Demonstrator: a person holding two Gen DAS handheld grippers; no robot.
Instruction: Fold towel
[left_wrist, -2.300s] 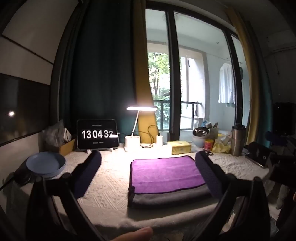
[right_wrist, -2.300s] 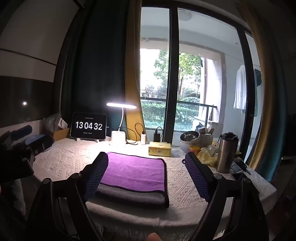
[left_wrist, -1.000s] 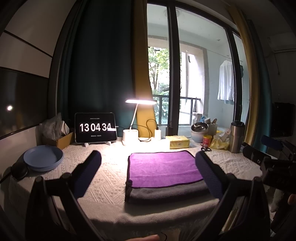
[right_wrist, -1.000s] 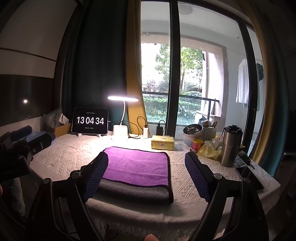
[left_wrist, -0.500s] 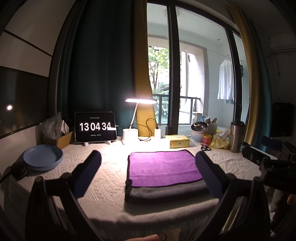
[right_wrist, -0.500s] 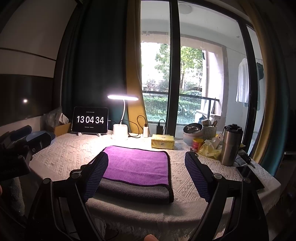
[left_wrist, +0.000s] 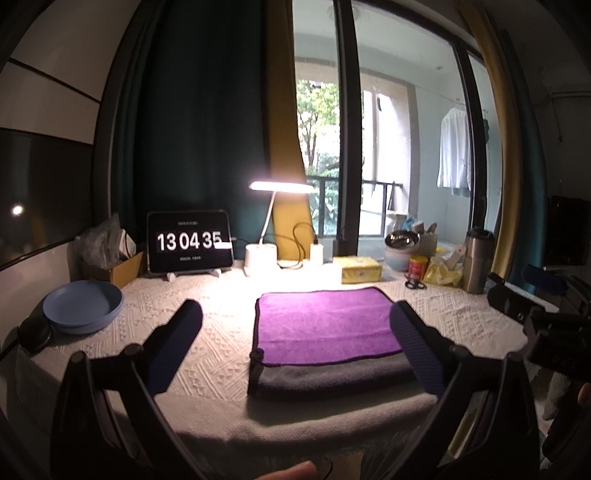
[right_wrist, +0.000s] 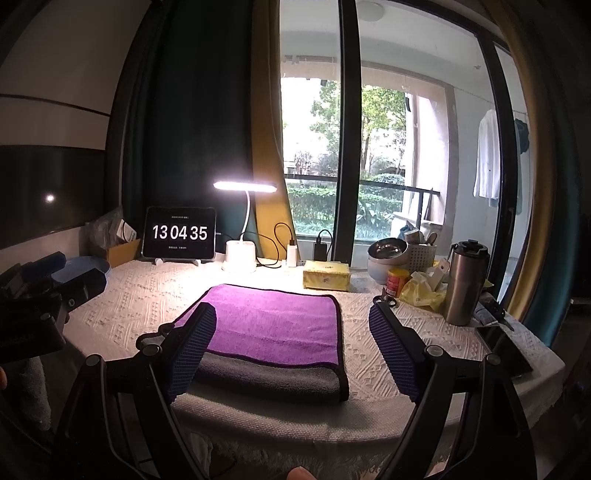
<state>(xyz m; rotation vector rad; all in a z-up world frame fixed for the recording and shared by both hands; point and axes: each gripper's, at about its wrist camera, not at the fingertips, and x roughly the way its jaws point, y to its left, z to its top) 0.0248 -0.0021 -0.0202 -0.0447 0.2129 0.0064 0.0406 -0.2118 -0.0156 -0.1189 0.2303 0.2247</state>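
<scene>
A folded towel (left_wrist: 325, 325), purple on top with a grey layer showing along its near edge, lies flat on the white textured tablecloth (left_wrist: 221, 339). It also shows in the right wrist view (right_wrist: 273, 325). My left gripper (left_wrist: 295, 325) is open and empty, held back from the table's front edge, above the towel's near edge. My right gripper (right_wrist: 291, 325) is open and empty, likewise held back from the table. Each gripper shows at the edge of the other's view.
A clock tablet (left_wrist: 189, 242), a lit desk lamp (left_wrist: 260, 258) and a yellow tissue pack (left_wrist: 360, 269) stand along the back. Blue plates (left_wrist: 83, 306) sit at the left. A steel flask (right_wrist: 465, 282), a bowl (right_wrist: 388, 254) and clutter stand at the right.
Both grippers have drawn back slightly from the table and stay open. The towel has not moved.
</scene>
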